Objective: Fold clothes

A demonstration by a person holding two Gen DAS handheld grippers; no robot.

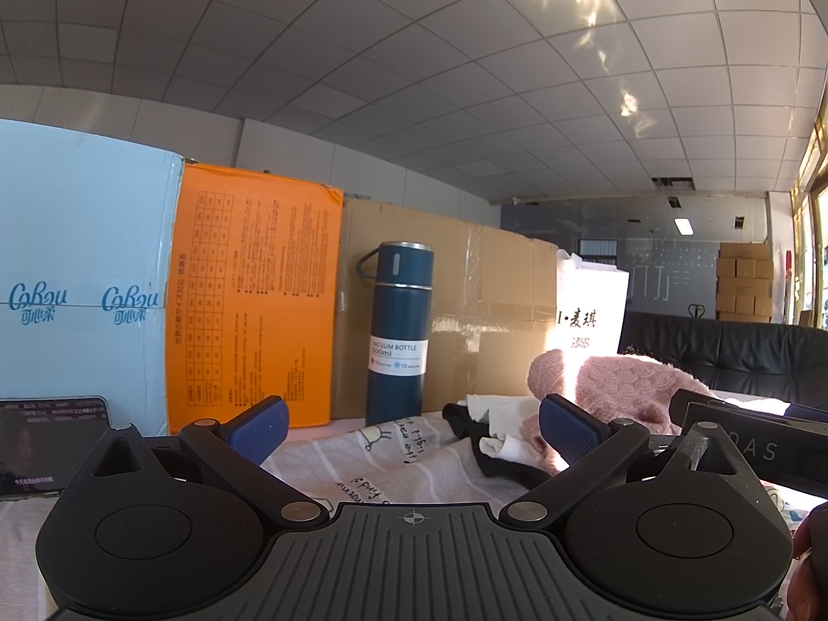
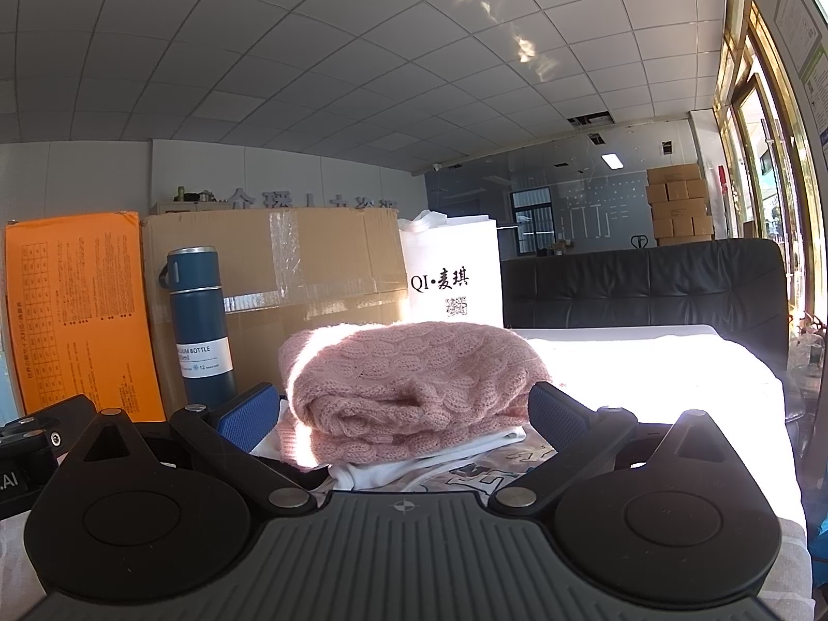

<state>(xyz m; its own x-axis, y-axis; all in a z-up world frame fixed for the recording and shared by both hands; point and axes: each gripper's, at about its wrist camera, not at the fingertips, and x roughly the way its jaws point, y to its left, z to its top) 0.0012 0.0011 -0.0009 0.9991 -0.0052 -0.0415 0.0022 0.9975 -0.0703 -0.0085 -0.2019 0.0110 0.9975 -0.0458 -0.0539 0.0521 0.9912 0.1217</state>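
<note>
My left black hand-held gripper [image 1: 411, 427] with blue textured pads is level, jaws spread wide, nothing between them. My right black hand-held gripper [image 2: 403, 416], same blue pads, is also wide apart and level. A fingertip [image 1: 810, 569] shows at the left view's lower right edge

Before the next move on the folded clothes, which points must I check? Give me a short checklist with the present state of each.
1. Left gripper open, nothing held: ok.
2. Right gripper open, nothing held: ok.
3. Pink sweater folded, on top of the pile: ok.
4. White garment under it folded neatly: cannot tell, mostly hidden.
5. Vacuum bottle upright, apart from the pile: ok.
6. Phone away from the left gripper's path: cannot tell.
</note>
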